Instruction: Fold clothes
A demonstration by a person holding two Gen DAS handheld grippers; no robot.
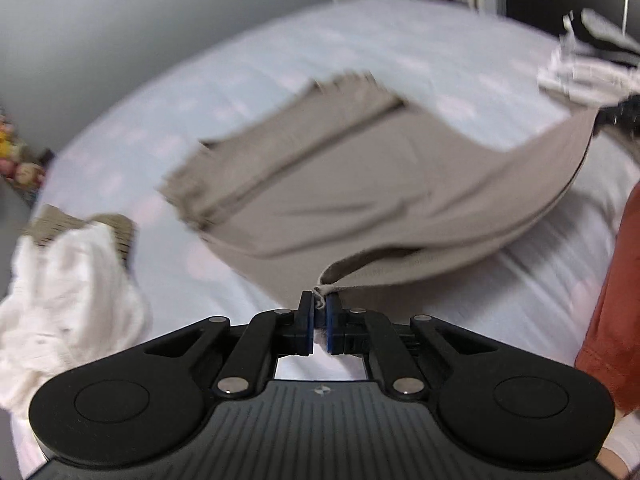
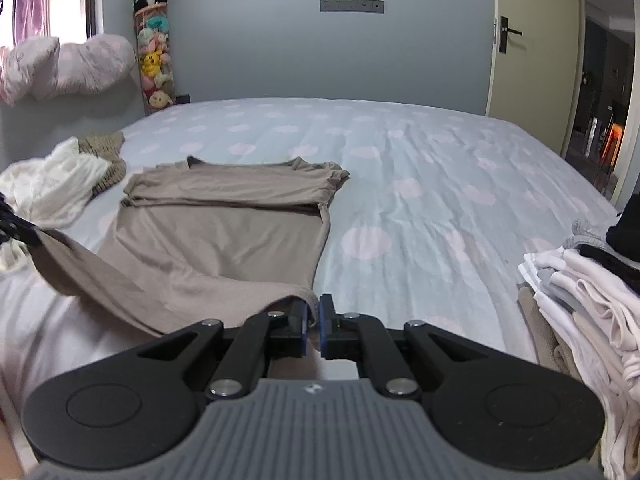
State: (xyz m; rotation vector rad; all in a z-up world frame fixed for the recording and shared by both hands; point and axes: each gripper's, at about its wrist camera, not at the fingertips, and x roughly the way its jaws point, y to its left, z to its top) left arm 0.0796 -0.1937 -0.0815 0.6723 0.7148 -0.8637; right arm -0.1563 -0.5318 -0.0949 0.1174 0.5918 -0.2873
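Bedroom, taupe shirt [image 2: 224, 236] half lifted off a dotted bed [image 2: 420, 184] by two tools.

Left wrist view, badly blurred: the left tool [image 1: 319, 312] is clenched on a hem corner of the shirt, which sags in the air between it and what seems to be the other tool at the far right; a white garment [image 1: 68, 296] over a knitted piece lies at left on the pale blue sheet, a stack of folded clothes [image 1: 588, 76] at top right, and an orange sleeve [image 1: 612, 304] shows at the right edge.
Right wrist view: the right tool [image 2: 314, 320] is clenched on the shirt's other hem corner; the shirt's upper part lies flat on the bed with its sleeves folded in. Behind stand a grey-blue wall [image 2: 280, 48], a column of plush toys [image 2: 154, 48], a pillow [image 2: 68, 68] at left and an open door [image 2: 532, 40] at right.
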